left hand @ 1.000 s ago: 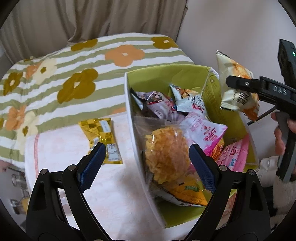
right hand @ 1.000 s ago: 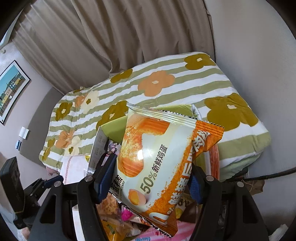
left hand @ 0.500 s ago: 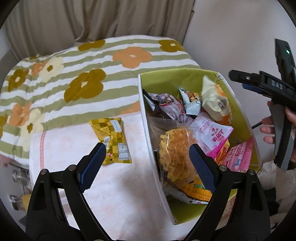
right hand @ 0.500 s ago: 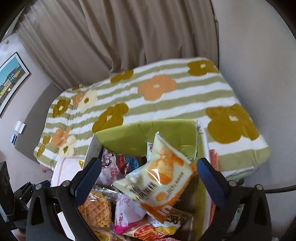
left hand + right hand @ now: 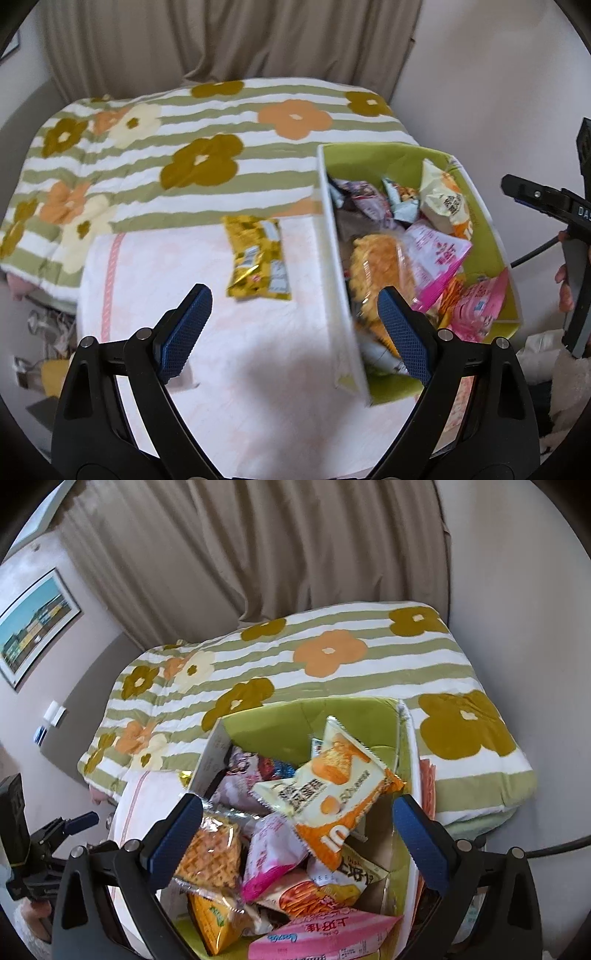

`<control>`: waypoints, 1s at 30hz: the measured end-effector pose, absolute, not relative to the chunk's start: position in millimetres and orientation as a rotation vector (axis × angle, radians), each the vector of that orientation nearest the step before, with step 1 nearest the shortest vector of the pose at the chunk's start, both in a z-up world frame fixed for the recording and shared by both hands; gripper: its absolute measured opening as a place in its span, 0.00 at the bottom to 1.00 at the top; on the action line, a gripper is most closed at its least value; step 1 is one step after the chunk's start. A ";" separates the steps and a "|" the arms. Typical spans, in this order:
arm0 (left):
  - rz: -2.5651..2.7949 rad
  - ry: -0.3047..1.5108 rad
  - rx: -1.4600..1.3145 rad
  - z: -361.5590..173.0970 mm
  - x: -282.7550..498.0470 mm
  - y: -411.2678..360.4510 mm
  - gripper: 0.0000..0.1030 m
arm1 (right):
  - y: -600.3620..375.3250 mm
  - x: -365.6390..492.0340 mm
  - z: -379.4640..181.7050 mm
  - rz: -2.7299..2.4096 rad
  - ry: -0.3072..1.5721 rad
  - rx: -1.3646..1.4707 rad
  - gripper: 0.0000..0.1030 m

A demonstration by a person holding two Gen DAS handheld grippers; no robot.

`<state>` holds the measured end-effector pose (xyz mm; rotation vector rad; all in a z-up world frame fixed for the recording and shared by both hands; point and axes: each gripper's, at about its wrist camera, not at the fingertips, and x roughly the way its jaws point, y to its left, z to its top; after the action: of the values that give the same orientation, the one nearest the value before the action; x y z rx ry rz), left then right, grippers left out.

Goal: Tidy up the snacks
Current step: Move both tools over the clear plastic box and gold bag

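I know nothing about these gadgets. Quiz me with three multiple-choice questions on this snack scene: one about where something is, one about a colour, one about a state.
1. Where does the yellow snack packet lie?
A. Inside the box
B. On the pale cloth left of the box
C. On the floor

2. What colour is the inside of the box?
A. Green
B. Red
C. Black

3. How does the right gripper stand?
A. Shut on a packet
B. Open, holding nothing
C. Out of sight

Answers: 1 B, it lies flat outside the box's white wall. 2 A, the inner walls show lime green. 3 B, its blue pads stand wide apart, and the orange and white packet rests on the pile.
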<state>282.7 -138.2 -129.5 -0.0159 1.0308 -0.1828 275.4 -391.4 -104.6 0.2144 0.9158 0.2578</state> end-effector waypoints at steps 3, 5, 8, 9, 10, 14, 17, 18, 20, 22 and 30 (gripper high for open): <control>-0.144 1.036 -0.006 -128.1 270.8 -124.7 0.88 | -380.4 269.8 -99.0 0.291 0.898 0.203 1.00; -0.128 1.033 0.000 -125.9 265.5 -117.3 0.88 | -370.0 266.4 -94.4 0.314 0.884 0.195 1.00; -0.106 1.019 0.005 -123.0 255.9 -104.8 0.88 | -350.7 261.8 -86.5 0.349 0.866 0.173 1.00; -0.102 1.015 0.003 -122.0 253.8 -101.0 0.88 | -344.8 260.2 -83.9 0.356 0.861 0.167 1.00; -0.096 1.008 0.000 -121.1 250.8 -94.8 0.88 | -337.2 258.4 -81.2 0.364 0.855 0.162 1.00; -0.094 0.995 -0.018 -120.9 244.2 -70.5 0.88 | -303.4 250.5 -75.8 0.402 0.844 0.156 1.00; -0.109 0.989 -0.019 -122.2 239.3 -47.7 0.88 | -273.8 246.2 -73.2 0.413 0.833 0.143 1.00; -0.115 0.986 -0.015 -122.5 238.3 -40.0 0.88 | -264.6 245.0 -72.8 0.412 0.831 0.139 1.00; -0.130 0.989 -0.005 -123.3 237.3 -19.7 0.88 | -244.8 244.8 -71.5 0.407 0.832 0.136 1.00; -0.148 0.994 0.004 -123.8 237.0 1.2 0.88 | -221.9 245.8 -70.5 0.404 0.836 0.143 1.00; -0.263 1.047 0.108 -145.6 245.8 69.5 0.88 | -151.4 253.9 -80.3 0.365 0.866 0.152 1.00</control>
<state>245.8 69.5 -145.6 0.1082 1.0473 -0.2629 253.9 -151.4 -80.3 0.1518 0.8661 0.3653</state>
